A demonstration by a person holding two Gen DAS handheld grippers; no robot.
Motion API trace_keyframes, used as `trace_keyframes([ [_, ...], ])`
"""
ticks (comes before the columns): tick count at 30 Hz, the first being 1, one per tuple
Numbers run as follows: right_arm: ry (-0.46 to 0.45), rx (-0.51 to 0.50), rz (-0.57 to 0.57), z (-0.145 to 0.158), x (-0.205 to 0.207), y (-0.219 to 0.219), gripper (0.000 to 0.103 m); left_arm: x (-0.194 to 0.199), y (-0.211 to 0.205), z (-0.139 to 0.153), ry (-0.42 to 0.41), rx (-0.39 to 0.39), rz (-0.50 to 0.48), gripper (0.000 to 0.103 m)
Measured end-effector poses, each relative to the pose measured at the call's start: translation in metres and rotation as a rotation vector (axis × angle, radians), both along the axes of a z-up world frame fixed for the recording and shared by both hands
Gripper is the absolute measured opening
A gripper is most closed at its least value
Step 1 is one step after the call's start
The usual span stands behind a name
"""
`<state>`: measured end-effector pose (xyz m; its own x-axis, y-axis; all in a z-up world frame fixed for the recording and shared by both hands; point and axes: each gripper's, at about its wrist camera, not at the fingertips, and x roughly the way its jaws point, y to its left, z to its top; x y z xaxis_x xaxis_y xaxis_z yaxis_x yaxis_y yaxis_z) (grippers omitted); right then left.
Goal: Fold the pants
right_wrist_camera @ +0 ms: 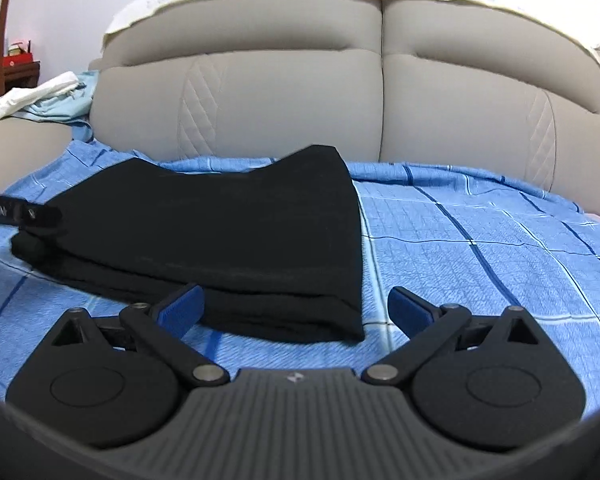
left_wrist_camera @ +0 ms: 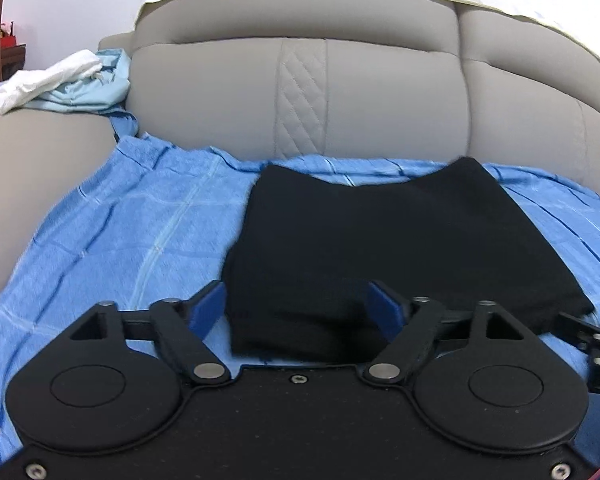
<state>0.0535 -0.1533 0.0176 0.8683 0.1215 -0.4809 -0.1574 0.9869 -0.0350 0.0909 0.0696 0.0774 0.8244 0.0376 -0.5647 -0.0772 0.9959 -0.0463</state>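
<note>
Black pants (left_wrist_camera: pixel 380 232) lie folded into a thick stack on a blue checked sheet (left_wrist_camera: pixel 120 232). My left gripper (left_wrist_camera: pixel 296 296) is open, its blue pads either side of the stack's near left corner without squeezing it. In the right wrist view the pants (right_wrist_camera: pixel 220 220) sit left of centre. My right gripper (right_wrist_camera: pixel 296 294) is open wide over the stack's near right corner, with both pads clear of the cloth. A finger of the left gripper (right_wrist_camera: pixel 20 212) shows at the stack's left end. Part of the right gripper (left_wrist_camera: pixel 596 340) shows at the right edge.
A beige padded backrest (left_wrist_camera: pixel 340 92) rises behind the sheet. White and pale blue cloths (left_wrist_camera: pixel 72 80) are heaped on the padded arm at the left. Dark wooden furniture (right_wrist_camera: pixel 4 64) stands at the far left. The sheet (right_wrist_camera: pixel 480 248) stretches bare to the right of the pants.
</note>
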Motion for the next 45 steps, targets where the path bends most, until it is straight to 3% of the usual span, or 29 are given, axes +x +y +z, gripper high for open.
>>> trace_keyframes([
  [5,0.043,0.031,0.021,-0.008,-0.01,0.012,0.103,-0.014,-0.018,-0.014,0.055,-0.035,-0.016,0.091],
  [14,0.056,-0.02,0.026,-0.027,-0.014,0.031,0.103,-0.011,-0.026,-0.037,0.107,-0.014,0.013,0.096],
  [18,0.036,-0.038,0.032,-0.03,-0.012,0.036,0.103,-0.009,-0.026,-0.042,0.096,0.018,0.02,0.102],
  [45,0.013,-0.037,0.041,-0.034,-0.009,0.037,0.103,-0.007,-0.022,-0.046,0.067,0.011,0.0,0.103],
])
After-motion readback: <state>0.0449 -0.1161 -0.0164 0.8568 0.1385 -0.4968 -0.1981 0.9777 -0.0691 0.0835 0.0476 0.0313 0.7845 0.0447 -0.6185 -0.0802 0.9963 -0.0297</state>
